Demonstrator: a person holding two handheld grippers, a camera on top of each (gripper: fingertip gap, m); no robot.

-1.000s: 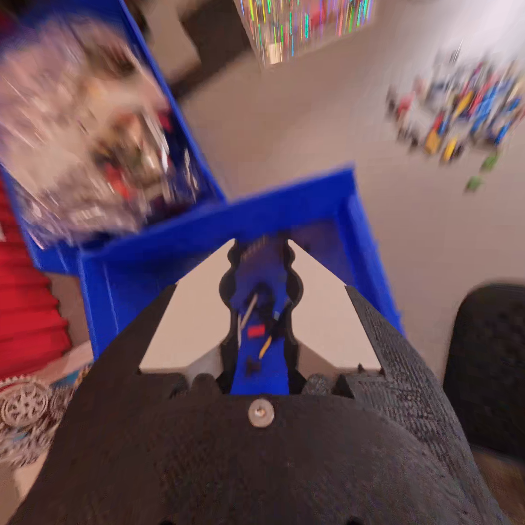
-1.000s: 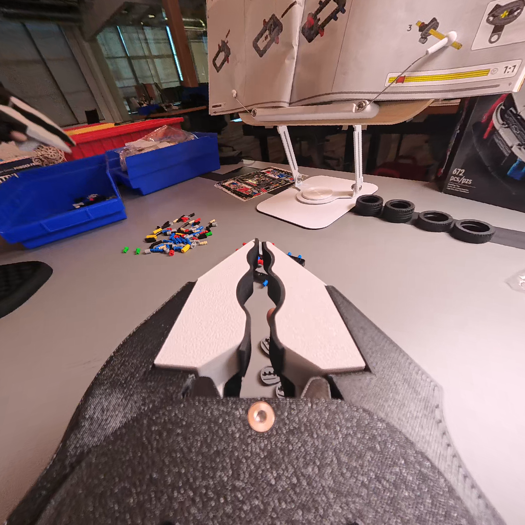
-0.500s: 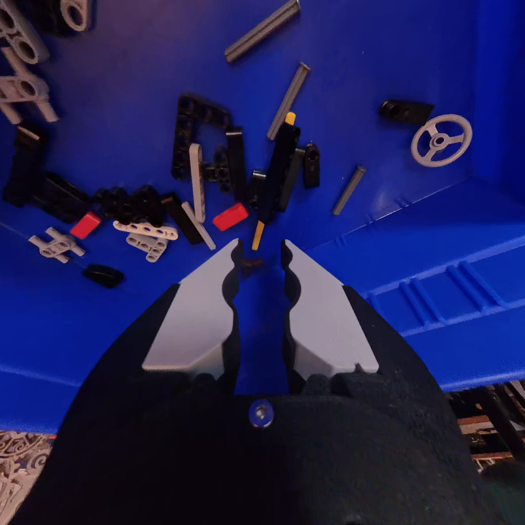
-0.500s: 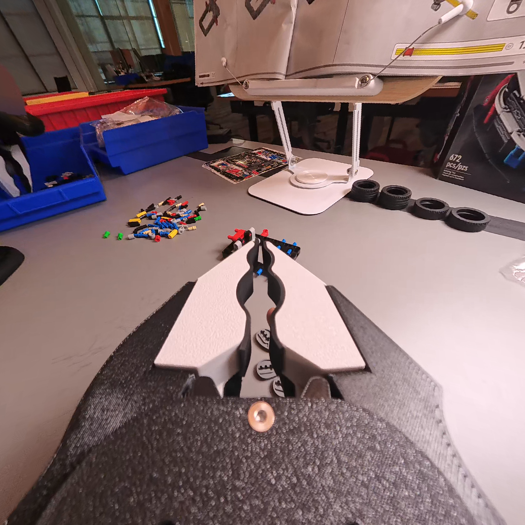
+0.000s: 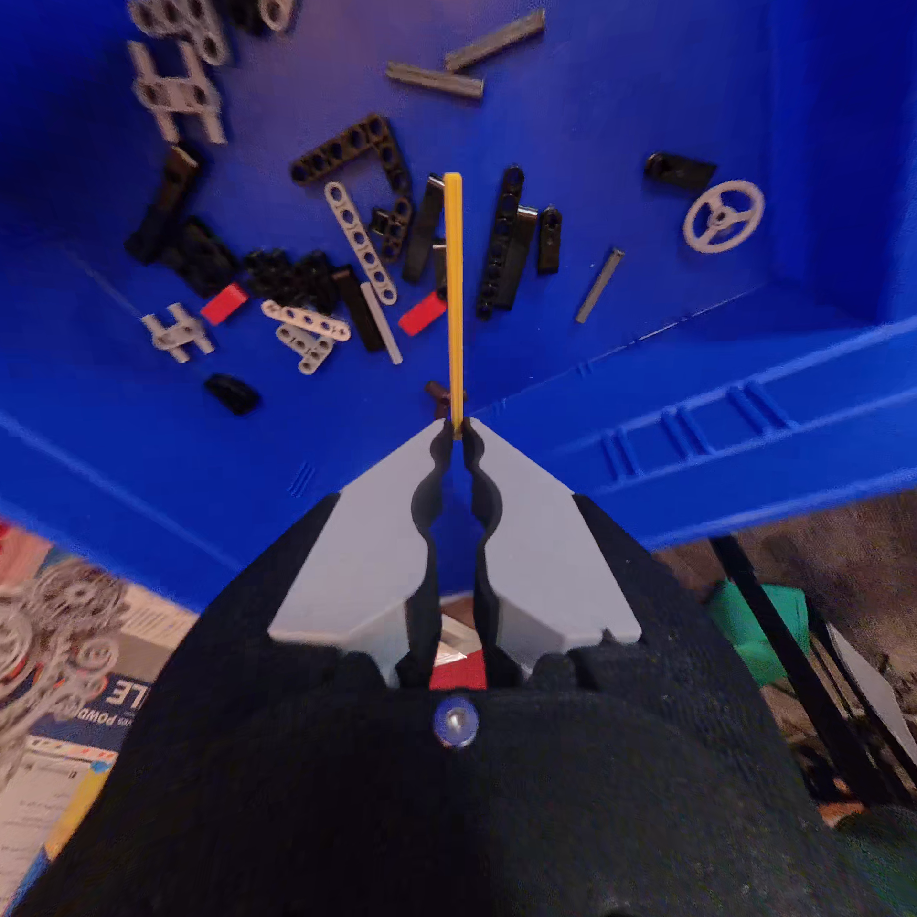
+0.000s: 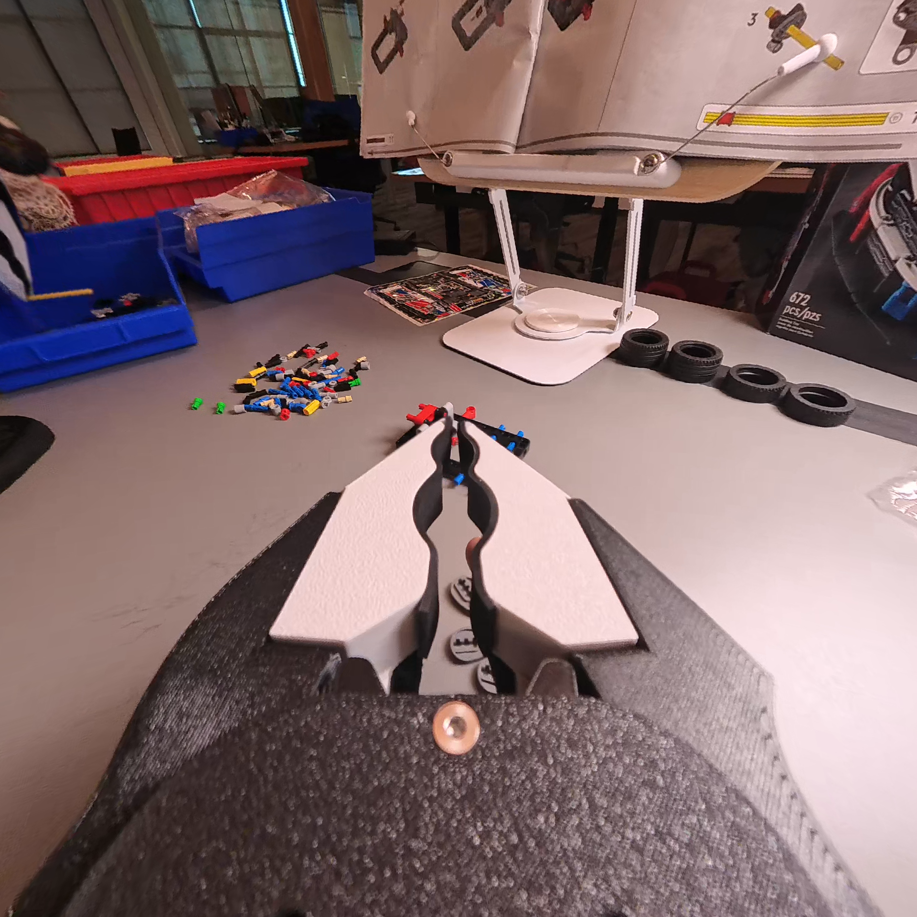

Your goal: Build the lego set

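Left tool (image 5: 455, 427): tips pinched on the near end of a yellow axle (image 5: 452, 297); the axle runs straight out along the line of the fingers.
Left fingers (image 5: 392, 501): grey plates with black wavy pads; only the tips meet, and a narrow gap stays open behind them.
Left pose: pointed steeply down.
Right tool (image 6: 452, 427): tips nearly together, a thin slit between the pads; nothing seen gripped.
Right fingers (image 6: 531, 541): white plates with black wavy pads.
Right pose: held low and nearly level above the counter (image 6: 149, 521), pointing forward.
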